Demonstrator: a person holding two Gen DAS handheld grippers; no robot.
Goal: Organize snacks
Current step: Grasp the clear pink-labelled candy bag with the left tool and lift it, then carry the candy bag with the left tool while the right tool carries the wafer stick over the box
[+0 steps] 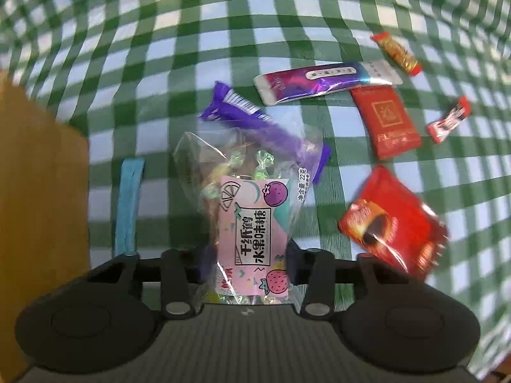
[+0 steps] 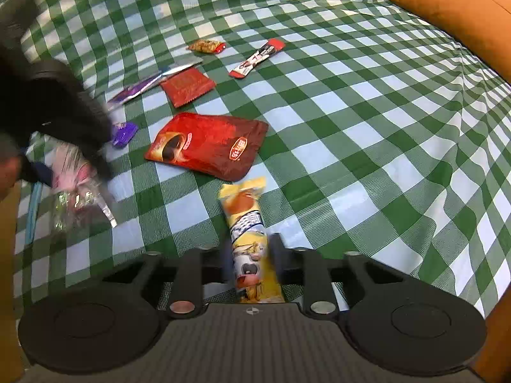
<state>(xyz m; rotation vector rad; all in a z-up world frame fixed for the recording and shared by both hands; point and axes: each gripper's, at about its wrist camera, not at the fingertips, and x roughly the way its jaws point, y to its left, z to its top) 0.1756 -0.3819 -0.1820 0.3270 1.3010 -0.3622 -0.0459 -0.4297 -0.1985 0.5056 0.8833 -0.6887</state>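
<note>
My left gripper [image 1: 246,255] is shut on a clear candy bag with a pink label [image 1: 252,220], held above the green checked cloth. The bag also shows blurred in the right wrist view [image 2: 76,185] under the left gripper [image 2: 64,111]. My right gripper [image 2: 252,255] is shut on a yellow snack bar [image 2: 249,229]. On the cloth lie a purple bar [image 1: 255,118], a long purple-white packet [image 1: 325,83], a dark red square packet [image 1: 386,121], a big red packet [image 1: 392,220], a small red-white bar [image 1: 450,119] and a gold-red candy [image 1: 397,52].
An orange-brown box wall [image 1: 38,191] stands at the left, with a blue strip [image 1: 129,204] beside it. An orange cushion [image 2: 463,9] lies at the far right of the cloth [image 2: 367,127]. The big red packet [image 2: 207,143] lies just ahead of the right gripper.
</note>
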